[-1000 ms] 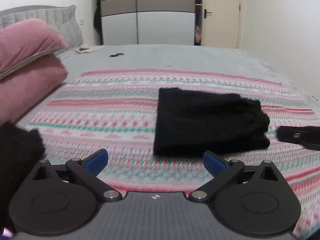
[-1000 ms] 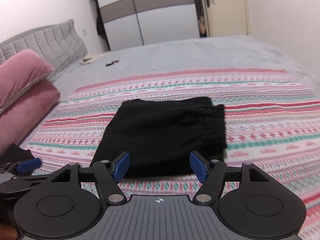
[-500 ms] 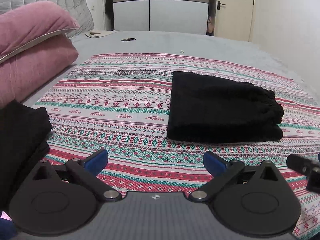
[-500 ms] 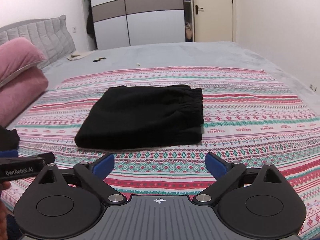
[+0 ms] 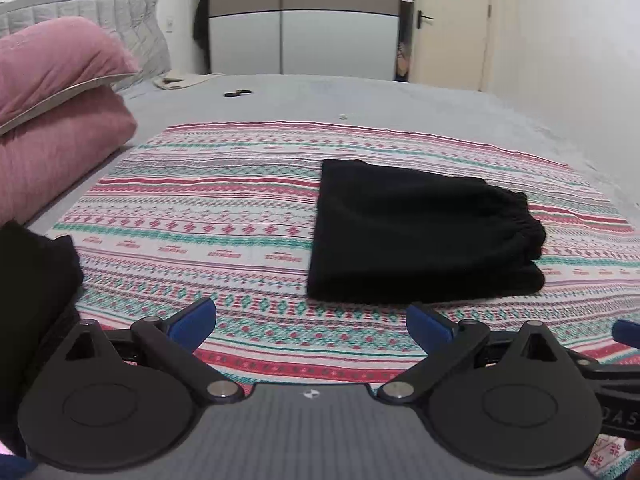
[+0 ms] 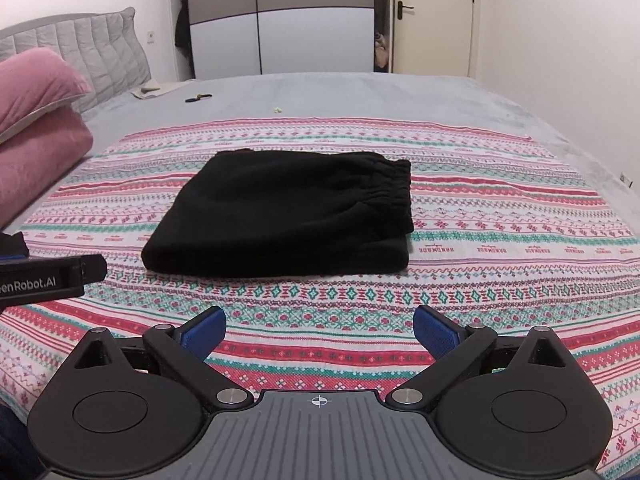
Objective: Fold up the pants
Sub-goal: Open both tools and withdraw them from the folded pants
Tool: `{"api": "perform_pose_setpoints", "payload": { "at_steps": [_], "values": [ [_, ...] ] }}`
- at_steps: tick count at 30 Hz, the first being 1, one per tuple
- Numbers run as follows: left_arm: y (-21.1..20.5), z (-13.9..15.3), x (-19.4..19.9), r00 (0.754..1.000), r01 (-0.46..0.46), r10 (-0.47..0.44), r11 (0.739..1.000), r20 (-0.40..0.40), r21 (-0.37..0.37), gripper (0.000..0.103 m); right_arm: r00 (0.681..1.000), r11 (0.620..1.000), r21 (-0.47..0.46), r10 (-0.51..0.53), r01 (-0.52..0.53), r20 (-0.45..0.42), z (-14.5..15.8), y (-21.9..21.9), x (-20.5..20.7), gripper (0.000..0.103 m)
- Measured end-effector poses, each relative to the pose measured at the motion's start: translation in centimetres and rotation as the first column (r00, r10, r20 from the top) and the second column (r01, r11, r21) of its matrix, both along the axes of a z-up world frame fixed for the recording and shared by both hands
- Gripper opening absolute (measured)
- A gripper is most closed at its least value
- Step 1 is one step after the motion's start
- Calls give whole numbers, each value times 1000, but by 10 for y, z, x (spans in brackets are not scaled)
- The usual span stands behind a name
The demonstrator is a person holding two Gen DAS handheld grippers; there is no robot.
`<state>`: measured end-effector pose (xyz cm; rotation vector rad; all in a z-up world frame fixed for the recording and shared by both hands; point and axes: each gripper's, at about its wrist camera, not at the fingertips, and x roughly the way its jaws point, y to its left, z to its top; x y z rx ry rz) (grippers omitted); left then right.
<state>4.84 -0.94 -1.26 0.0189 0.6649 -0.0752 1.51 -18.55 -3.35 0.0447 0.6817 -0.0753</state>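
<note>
**Pants folded on the patterned spread, both grippers clear of the cloth**

The black pants (image 6: 280,212) lie as a compact folded stack on the striped patterned spread (image 6: 500,216), roughly mid-bed, elastic waistband at the right end, fold edge at the left. In the left wrist view the same stack (image 5: 420,236) sits right of centre.

Right gripper (image 6: 319,328): jaws spread wide, nothing between the blue pads, only the spread beneath. It sits near of the stack, apart from it.

Left gripper (image 5: 311,320): jaws likewise apart, empty, near of the stack's left corner and not touching it.

A second dark cloth (image 5: 32,300) lies at the far left near edge, beside the pink pillows (image 5: 52,128). Whether it is another garment I cannot tell.

Judgement: the fold looks complete or nearly so; layers look aligned along the near edge.

Risks from here:
- A low pass over the stack with open fingers could catch the top layer and drag it, undoing the fold.
- The waistband end looks thicker and puffed; pressing or lifting there unevenly could let the layers slide apart.
- The two grippers are close together at the near edge; a crossing move could knock one into the other.
- Pulling on the spread would shift the stack with it.
</note>
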Motion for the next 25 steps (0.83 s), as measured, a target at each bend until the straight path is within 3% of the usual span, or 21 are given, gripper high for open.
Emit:
{"api": "perform_pose_setpoints", "payload": {
  "at_steps": [25],
  "values": [
    [-3, 1, -3, 999, 47, -47, 999, 2, -20, 103, 1000, 1000, 17, -10, 10, -13, -1, -2, 0, 101]
  ]
}}
